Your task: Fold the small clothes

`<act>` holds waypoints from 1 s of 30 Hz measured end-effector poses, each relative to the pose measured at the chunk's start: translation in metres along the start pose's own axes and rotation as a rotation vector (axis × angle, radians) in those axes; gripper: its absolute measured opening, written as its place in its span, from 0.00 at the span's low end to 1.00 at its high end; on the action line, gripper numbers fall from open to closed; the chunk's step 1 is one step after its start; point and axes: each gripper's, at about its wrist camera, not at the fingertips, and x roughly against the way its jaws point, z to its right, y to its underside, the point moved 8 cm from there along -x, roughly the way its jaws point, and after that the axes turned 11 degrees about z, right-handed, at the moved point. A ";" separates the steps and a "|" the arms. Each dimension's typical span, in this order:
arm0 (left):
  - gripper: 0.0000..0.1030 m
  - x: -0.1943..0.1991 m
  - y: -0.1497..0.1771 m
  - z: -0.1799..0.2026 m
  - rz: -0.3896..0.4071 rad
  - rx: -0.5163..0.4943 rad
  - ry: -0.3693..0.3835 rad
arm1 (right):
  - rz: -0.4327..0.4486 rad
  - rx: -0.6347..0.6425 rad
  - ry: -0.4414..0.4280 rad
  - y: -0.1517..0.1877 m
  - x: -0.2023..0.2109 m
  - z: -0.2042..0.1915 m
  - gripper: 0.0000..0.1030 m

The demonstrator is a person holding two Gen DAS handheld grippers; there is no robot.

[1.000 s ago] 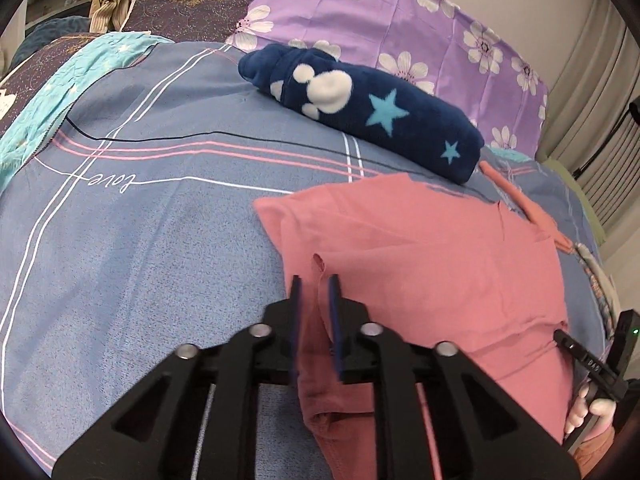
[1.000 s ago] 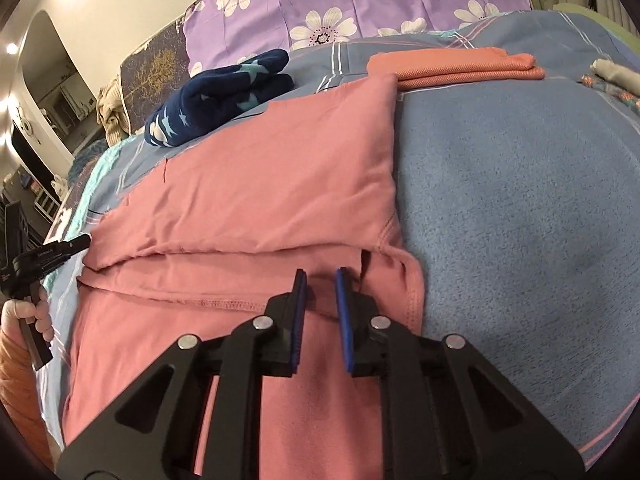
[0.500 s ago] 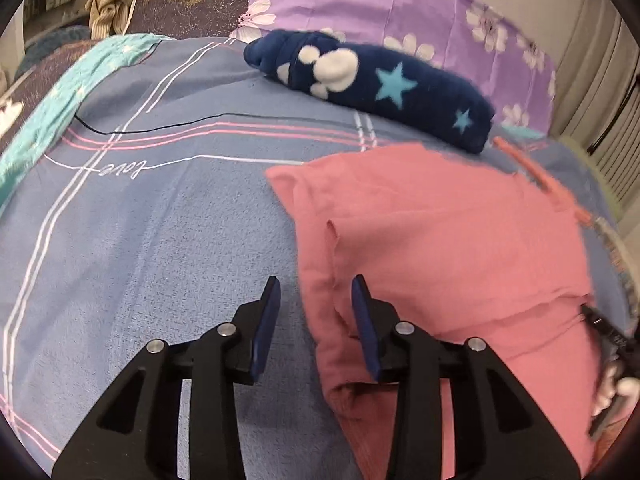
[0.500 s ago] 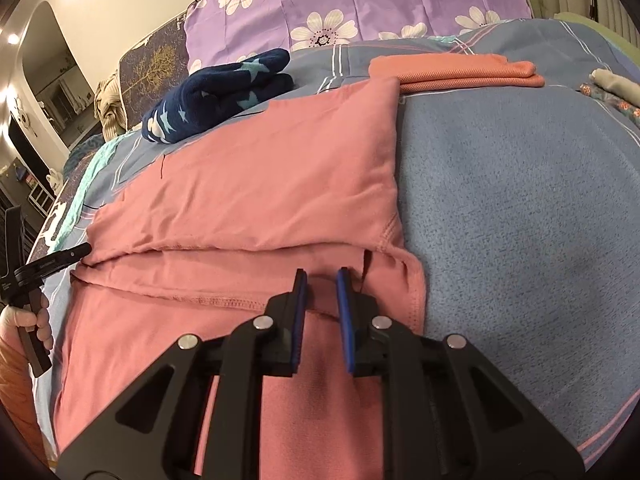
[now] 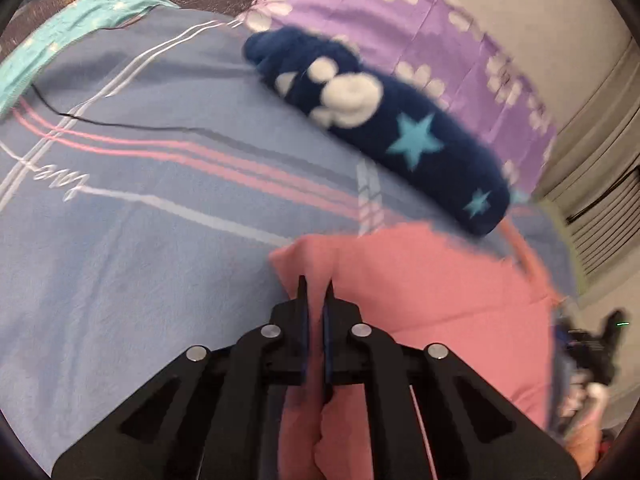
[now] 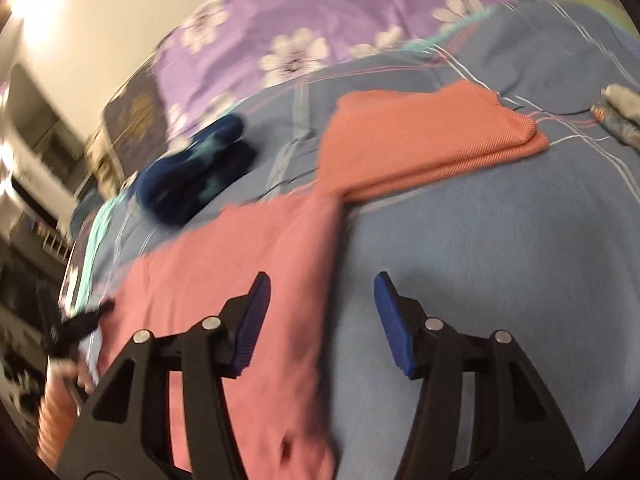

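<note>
The pink garment (image 5: 432,312) lies flat on the bed (image 5: 132,264), its long axis running near-to-far; the left gripper (image 5: 314,284) pinches its near left edge, while the right gripper (image 6: 320,284), released, straddles the right edge.

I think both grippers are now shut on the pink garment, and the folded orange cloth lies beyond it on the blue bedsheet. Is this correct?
Not quite. Only the left gripper is shut on the pink garment. The right wrist view shows the right gripper wide open, holding nothing, above the garment's edge. The folded orange cloth does lie beyond it on the blue bedsheet.
</note>
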 end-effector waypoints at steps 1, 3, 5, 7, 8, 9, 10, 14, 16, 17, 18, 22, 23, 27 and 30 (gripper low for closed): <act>0.05 0.002 -0.004 0.006 0.023 -0.008 0.024 | -0.009 -0.018 -0.014 -0.002 -0.007 0.000 0.54; 0.05 0.011 -0.012 0.026 0.076 -0.102 0.054 | -0.015 -0.050 -0.042 -0.007 -0.024 -0.003 0.46; 0.05 0.017 -0.016 0.040 0.110 -0.213 0.045 | -0.025 -0.003 -0.053 -0.012 -0.033 -0.014 0.06; 0.05 0.010 -0.015 0.030 0.089 -0.301 -0.047 | 0.021 0.044 -0.033 -0.017 -0.028 -0.020 0.06; 0.05 0.005 -0.012 0.021 0.063 -0.322 -0.092 | 0.030 0.055 -0.013 -0.016 -0.028 -0.018 0.06; 0.05 -0.002 -0.006 0.012 0.031 -0.336 -0.126 | 0.019 0.062 0.013 -0.012 -0.031 -0.016 0.06; 0.06 -0.008 0.000 0.004 -0.003 -0.337 -0.143 | -0.002 0.077 0.043 -0.005 -0.036 -0.011 0.08; 0.12 0.004 0.001 -0.005 0.033 -0.261 -0.115 | 0.026 0.063 0.050 -0.004 -0.021 -0.008 0.22; 0.20 0.022 -0.001 -0.002 0.057 -0.259 -0.101 | 0.049 0.066 0.025 -0.004 0.003 -0.012 0.22; 0.24 0.034 0.000 0.003 0.071 -0.262 -0.078 | 0.055 0.078 0.013 -0.003 0.014 -0.014 0.22; 0.33 0.047 0.006 0.008 0.074 -0.261 -0.045 | 0.055 0.103 -0.011 0.005 0.033 -0.020 0.22; 0.43 0.077 0.050 0.022 0.010 -0.313 0.041 | -0.002 0.161 -0.110 0.052 0.077 -0.036 0.25; 0.43 0.079 0.068 0.021 -0.040 -0.329 0.040 | -0.031 0.174 -0.115 0.070 0.083 -0.035 0.27; 0.43 0.090 0.115 0.022 -0.055 -0.443 0.016 | -0.073 0.260 -0.011 0.130 0.090 -0.013 0.28; 0.43 0.107 0.128 0.027 -0.080 -0.432 0.048 | -0.047 0.224 -0.013 0.137 0.109 -0.012 0.30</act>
